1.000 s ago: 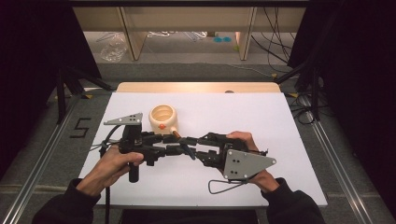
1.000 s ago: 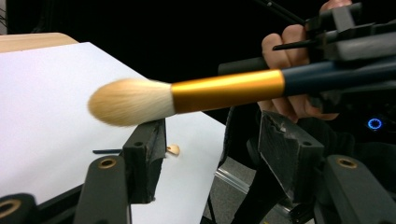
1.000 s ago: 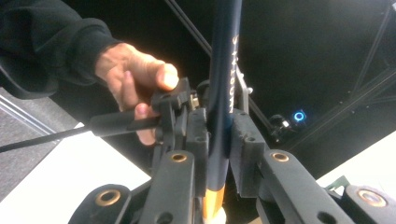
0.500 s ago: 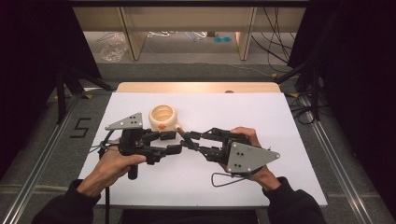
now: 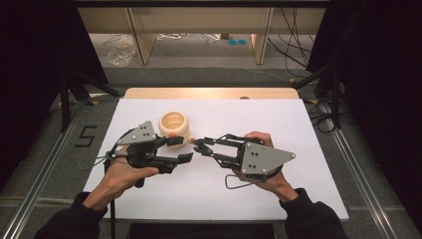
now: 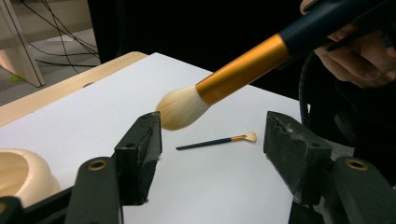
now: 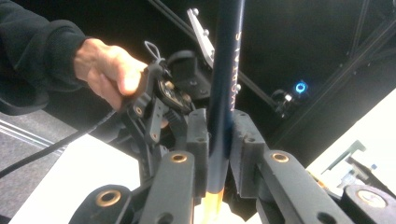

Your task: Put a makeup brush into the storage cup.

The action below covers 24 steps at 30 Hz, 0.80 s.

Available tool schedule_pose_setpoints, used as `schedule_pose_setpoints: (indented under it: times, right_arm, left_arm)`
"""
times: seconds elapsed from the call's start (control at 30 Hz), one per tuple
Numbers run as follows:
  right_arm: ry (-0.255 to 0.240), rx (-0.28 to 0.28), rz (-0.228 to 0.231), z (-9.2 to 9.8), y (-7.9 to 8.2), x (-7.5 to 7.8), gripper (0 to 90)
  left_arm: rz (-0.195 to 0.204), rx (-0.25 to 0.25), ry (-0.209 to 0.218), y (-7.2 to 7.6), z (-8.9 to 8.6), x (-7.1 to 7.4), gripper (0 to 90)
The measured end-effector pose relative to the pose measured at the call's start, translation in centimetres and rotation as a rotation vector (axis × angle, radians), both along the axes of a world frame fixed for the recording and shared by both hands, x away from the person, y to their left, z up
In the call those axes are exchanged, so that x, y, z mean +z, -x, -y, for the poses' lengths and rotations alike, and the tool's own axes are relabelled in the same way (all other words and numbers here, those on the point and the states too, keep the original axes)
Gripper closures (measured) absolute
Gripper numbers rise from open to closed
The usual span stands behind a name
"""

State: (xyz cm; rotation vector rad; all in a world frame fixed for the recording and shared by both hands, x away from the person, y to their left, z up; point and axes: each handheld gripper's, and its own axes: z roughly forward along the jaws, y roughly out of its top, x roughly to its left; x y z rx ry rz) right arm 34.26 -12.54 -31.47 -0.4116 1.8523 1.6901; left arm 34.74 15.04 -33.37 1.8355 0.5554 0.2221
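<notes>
White table (image 5: 298,164) bears cream bowl (image 5: 173,124); inside, something orange (image 5: 172,134).

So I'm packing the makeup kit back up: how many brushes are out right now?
2. A large brush with a gold ferrule is clamped in the right gripper; a small thin brush lies on the white table. Others may be hidden.

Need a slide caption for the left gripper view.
Open left gripper faces a big brush held by the other gripper; a small brush lies on the table.

Black hand-held gripper (image 5: 185,150), grey triangular plate
</notes>
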Motion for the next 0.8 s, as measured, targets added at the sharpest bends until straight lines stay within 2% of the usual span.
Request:
schedule_pose_setpoints:
  times: [0.03, 0.07, 0.13, 0.2, 0.37, 0.4, 0.53, 0.63, 0.73, 0.8]
  right_arm:
    - [-0.013, 0.007, 0.006, 0.0, -0.2, 0.0, 80.4]
    - [-0.015, 0.018, -0.033, 0.0, -0.2, -0.1, 80.5]
    - [-0.03, 0.028, -0.058, -0.2, -0.3, -0.2, 80.4]
    - [-0.019, 0.025, -0.075, -0.3, -0.3, -0.3, 80.4]
    - [-0.054, 0.054, -0.169, -0.5, -0.7, -0.6, 80.5]
    - [-0.058, 0.056, -0.19, -0.5, -0.7, -0.7, 80.4]
    - [-0.073, 0.076, -0.267, -0.5, -1.0, -1.0, 80.5]
    - [-0.084, 0.087, -0.294, -0.6, -1.1, -1.2, 80.4]
    - [-0.077, 0.086, -0.306, -0.8, -1.1, -1.4, 80.4]
    - [-0.073, 0.087, -0.324, -0.9, -1.2, -1.5, 80.4]
  left_arm:
    - [0.0, 0.0, 0.002, 0.1, 0.1, 0.0, 37.3]
    - [0.002, -0.007, 0.002, 0.1, 0.2, 0.1, 37.3]
    - [0.013, -0.02, -0.004, 0.2, 0.3, 0.0, 37.3]
    - [0.019, -0.029, -0.007, 0.3, 0.6, 0.0, 37.6]
    - [0.054, -0.053, -0.03, 0.4, 1.1, -0.1, 41.0]
    - [0.047, -0.051, -0.027, 0.5, 1.2, -0.2, 42.6]
    - [0.086, -0.073, -0.031, 0.5, 1.5, -0.3, 50.9]
    - [0.094, -0.081, -0.019, 0.5, 1.7, -0.4, 54.8]
    - [0.124, -0.099, -0.03, 0.6, 2.0, -0.4, 59.9]
    - [0.148, -0.102, -0.052, 0.6, 1.9, -0.3, 67.8]
